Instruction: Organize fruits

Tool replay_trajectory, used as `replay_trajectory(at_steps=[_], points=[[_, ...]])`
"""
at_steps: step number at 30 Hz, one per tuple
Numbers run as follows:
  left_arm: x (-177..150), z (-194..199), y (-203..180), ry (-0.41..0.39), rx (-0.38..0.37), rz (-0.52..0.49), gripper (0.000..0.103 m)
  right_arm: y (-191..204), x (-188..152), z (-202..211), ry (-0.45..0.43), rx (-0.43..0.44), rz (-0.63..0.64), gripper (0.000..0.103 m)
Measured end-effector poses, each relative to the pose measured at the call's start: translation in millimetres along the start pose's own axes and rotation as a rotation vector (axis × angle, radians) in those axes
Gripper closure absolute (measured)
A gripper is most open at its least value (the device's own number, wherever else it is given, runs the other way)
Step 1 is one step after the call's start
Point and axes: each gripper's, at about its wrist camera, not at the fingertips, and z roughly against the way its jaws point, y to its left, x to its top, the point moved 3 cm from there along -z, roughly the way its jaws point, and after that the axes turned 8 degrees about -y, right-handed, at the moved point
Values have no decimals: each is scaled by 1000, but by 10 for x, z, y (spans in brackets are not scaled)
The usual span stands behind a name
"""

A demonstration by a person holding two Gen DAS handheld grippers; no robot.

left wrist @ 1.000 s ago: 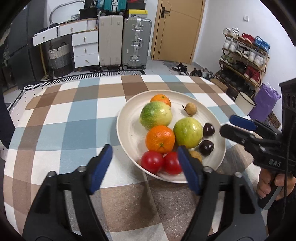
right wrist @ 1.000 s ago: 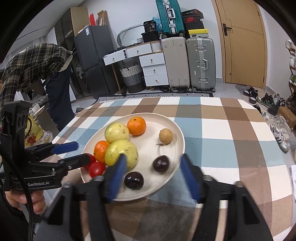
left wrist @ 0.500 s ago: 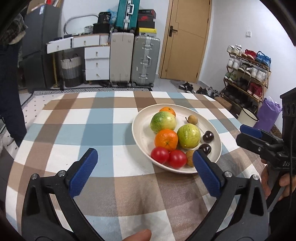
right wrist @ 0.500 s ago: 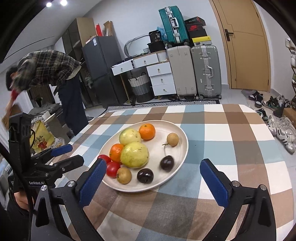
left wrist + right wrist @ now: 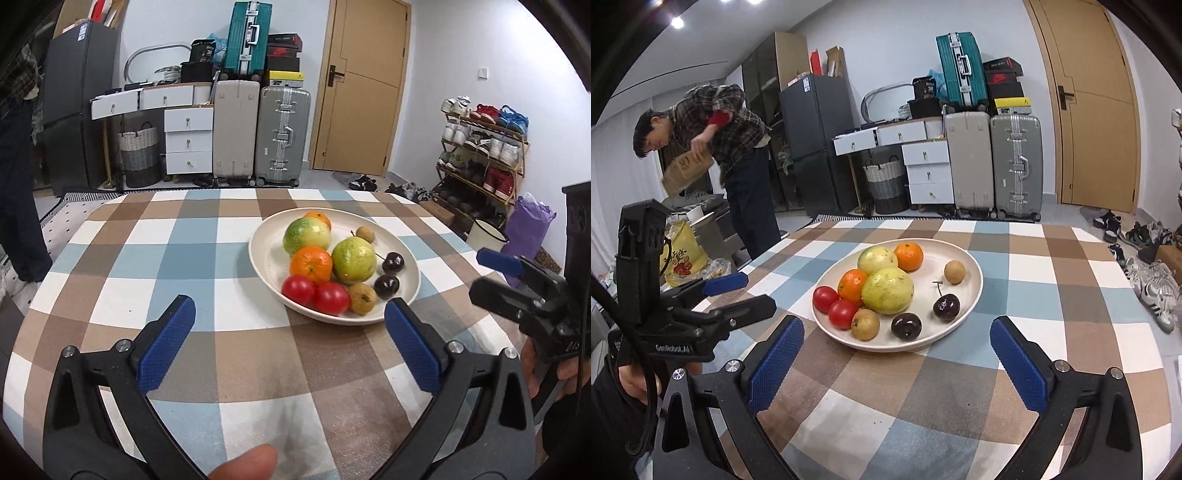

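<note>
1. Left wrist view: the left hand-held gripper (image 5: 288, 326) is shown spread wide and empty, angled down over the table (image 5: 155, 251); all fruits are gathered on the plate (image 5: 266, 266), apart from its fingers.
2. Right wrist view: the right hand-held gripper (image 5: 895, 345) is likewise spread and empty, short of the plate (image 5: 975, 280); little sorting appears left.
</note>
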Motion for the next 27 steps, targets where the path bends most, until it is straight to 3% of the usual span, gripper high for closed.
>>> replay_trajectory(at_steps=[27], points=[[1,-35,-32,5,-4,-13,1,-41,10,-30,16,-9,-15,0]])
